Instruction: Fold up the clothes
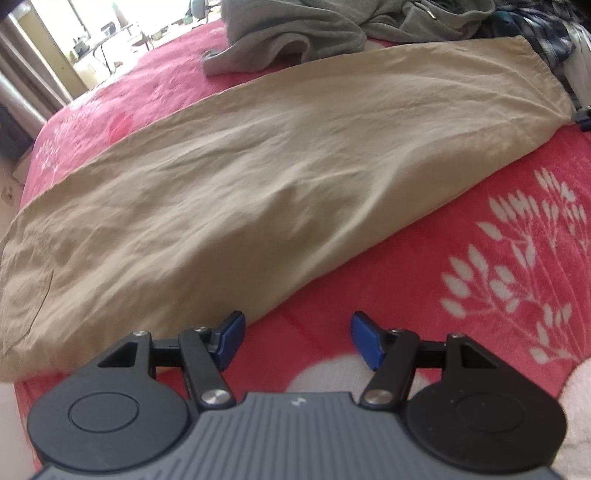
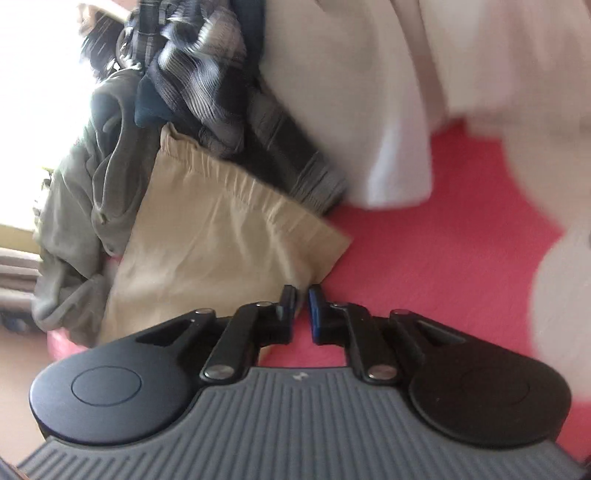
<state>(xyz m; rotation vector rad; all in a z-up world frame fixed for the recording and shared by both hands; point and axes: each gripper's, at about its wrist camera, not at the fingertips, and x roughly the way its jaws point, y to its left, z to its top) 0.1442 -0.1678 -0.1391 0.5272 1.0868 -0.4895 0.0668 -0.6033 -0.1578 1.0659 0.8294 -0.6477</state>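
Nearest the left wrist camera, the left gripper (image 1: pixel 297 341) hovers with its jaws standing wide and nothing between them, over the red flowered blanket (image 1: pixel 461 229) on the bed. One pair of beige trousers (image 1: pixel 229 192) lies spread flat across that blanket, running from the lower left edge of the left wrist view to the upper right; the near end is cut off at the frame edge, and the far gathered hem (image 1: pixel 546 70) lies against the heap of clothes. One grey hooded garment (image 1: pixel 295 33) lies crumpled just beyond the trousers, its top cut off. At least one dark plaid garment (image 1: pixel 546 37) shows beside it, though how many pieces make up that heap cannot be told.

From the right wrist, everything is smeared by blur. The right gripper (image 2: pixel 302 314) has its jaws drawn narrow, a slim gap between them, over the blanket just beside a corner of the trousers; no cloth shows in the gap. White fabric (image 2: pixel 369 110) fills the upper right there; what it is cannot be made out.
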